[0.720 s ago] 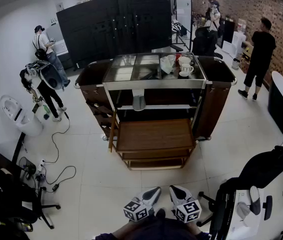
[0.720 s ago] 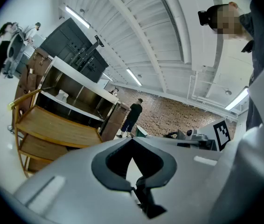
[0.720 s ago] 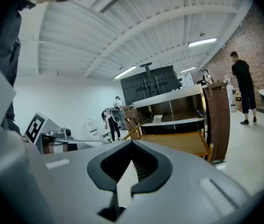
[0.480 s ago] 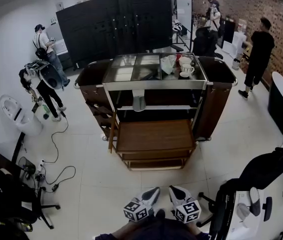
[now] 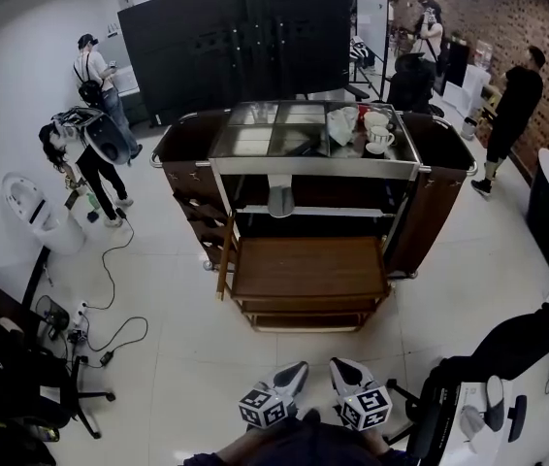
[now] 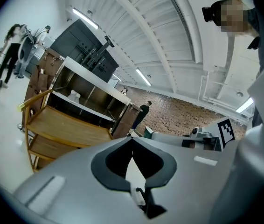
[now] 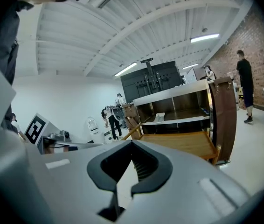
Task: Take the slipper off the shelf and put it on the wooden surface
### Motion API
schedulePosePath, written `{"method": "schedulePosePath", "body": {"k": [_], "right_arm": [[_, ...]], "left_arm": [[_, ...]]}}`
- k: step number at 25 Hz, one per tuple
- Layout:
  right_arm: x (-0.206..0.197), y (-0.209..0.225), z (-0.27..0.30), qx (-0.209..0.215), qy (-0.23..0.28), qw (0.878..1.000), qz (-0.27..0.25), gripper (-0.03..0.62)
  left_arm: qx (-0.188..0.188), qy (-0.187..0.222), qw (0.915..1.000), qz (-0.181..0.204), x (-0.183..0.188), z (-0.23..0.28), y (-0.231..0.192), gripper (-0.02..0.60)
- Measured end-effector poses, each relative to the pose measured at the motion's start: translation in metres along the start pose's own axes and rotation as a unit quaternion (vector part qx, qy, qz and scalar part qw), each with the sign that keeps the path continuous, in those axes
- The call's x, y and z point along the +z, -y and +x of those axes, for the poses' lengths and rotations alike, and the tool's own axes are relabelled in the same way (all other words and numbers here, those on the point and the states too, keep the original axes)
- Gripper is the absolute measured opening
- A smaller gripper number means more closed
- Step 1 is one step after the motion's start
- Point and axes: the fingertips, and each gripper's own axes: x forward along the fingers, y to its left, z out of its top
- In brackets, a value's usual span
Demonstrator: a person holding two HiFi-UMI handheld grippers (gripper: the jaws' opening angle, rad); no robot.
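Observation:
A pale grey slipper (image 5: 280, 200) lies on the middle shelf of a dark housekeeping cart (image 5: 186, 153); it also shows small in the left gripper view (image 6: 74, 96) and the right gripper view (image 7: 160, 117). Below it juts the wooden surface (image 5: 308, 268), bare in all views (image 6: 62, 125) (image 7: 183, 141). My left gripper (image 5: 295, 372) and right gripper (image 5: 341, 368) hang side by side low at the frame's bottom, well short of the cart. Both are shut with nothing between the jaws, as the left gripper (image 6: 132, 140) and right gripper (image 7: 131, 146) show in their own views.
Cups and a cloth (image 5: 362, 127) sit on the cart top. Two people stand by a white toilet (image 5: 24, 207) at left, others near the brick wall (image 5: 517, 105) at right. Cables (image 5: 110, 328) trail on the floor; office chairs (image 5: 22, 386) (image 5: 512, 343) flank me.
The head view has shifted a little, so the cart sits slightly lower and to the right. Both grippers stay shut in the same place.

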Motion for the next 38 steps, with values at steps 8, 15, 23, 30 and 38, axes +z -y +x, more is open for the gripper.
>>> {"method": "schedulePosePath", "body": {"k": [8, 15, 23, 30, 38], "right_arm": [[0.025, 0.000, 0.080, 0.003, -0.007, 1.000, -0.014, 0.002], [0.066, 0.009, 0.171, -0.005, -0.031, 0.999, -0.041, 0.062], [0.100, 0.041, 0.296, -0.005, -0.057, 0.995, -0.080, 0.086], [0.114, 0.105, 0.432, 0.000, -0.092, 0.987, -0.132, 0.097], [0.119, 0.210, 0.585, -0.036, -0.135, 0.983, -0.119, 0.147]], "left_arm": [[0.017, 0.020, 0.9997, 0.003, 0.058, 0.005, -0.070, 0.042], [0.026, 0.034, 0.9989, 0.019, 0.126, -0.006, -0.127, 0.150], [0.042, 0.043, 0.9981, -0.008, 0.150, -0.026, -0.180, 0.268], [0.048, 0.062, 0.9966, -0.024, 0.176, 0.003, -0.211, 0.282], [0.079, 0.060, 0.9943, -0.038, 0.213, 0.048, -0.262, 0.252]]}}
